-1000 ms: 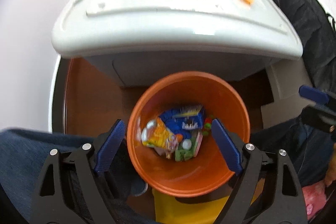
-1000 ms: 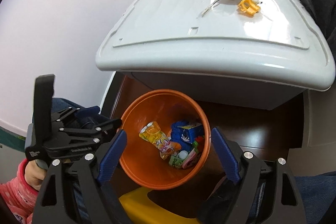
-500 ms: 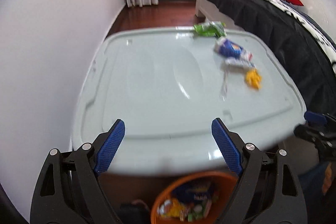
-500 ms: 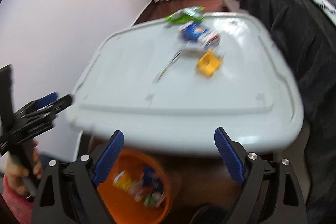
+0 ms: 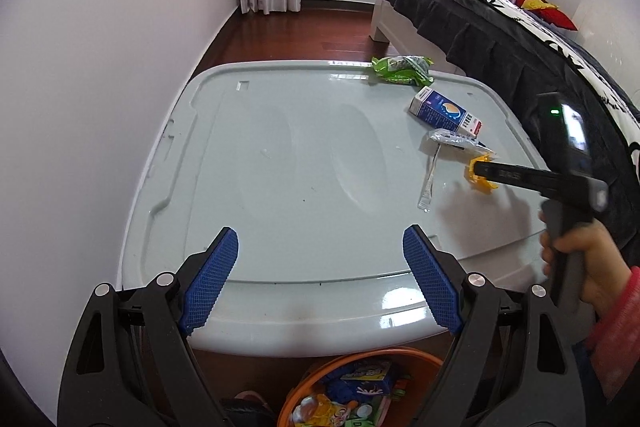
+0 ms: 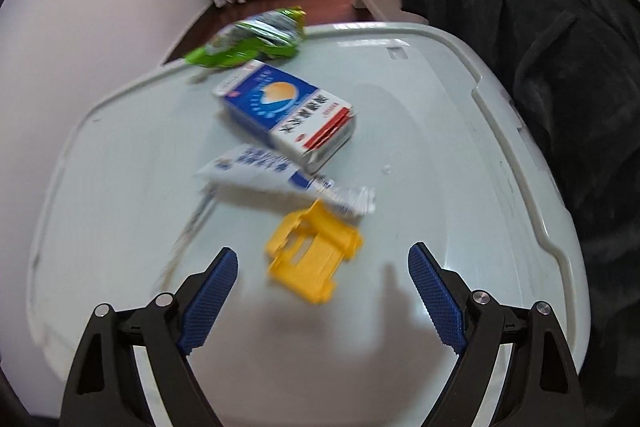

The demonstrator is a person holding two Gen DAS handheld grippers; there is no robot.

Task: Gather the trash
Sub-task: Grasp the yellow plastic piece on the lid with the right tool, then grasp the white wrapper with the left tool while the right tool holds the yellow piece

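Trash lies on the pale grey box lid (image 5: 280, 167): a green snack bag (image 6: 248, 41), a blue-and-white carton (image 6: 288, 111), a white wrapper (image 6: 280, 175), a thin clear sleeve (image 6: 188, 227) and a yellow plastic piece (image 6: 314, 255). My right gripper (image 6: 323, 253) hovers just above the yellow piece, its jaws wide and closing a little, the pads clear of it. My left gripper (image 5: 320, 235) hangs open and empty over the lid's near edge. The orange bin (image 5: 298, 389), with wrappers inside, shows below that edge. A right gripper finger (image 5: 520, 179) crosses the yellow piece (image 5: 486, 187).
A bed with a black skirt (image 5: 500, 27) runs along the lid's right side. A white wall (image 5: 100, 67) closes the left. Dark wooden floor (image 5: 304, 27) leads back to curtains and a window. A hand in a red sleeve (image 5: 580, 259) holds the right gripper.
Both grippers have lifted from over the orange bin to above the lid. The right one has swung far forward and now hangs over the yellow piece; the left has held still lately.
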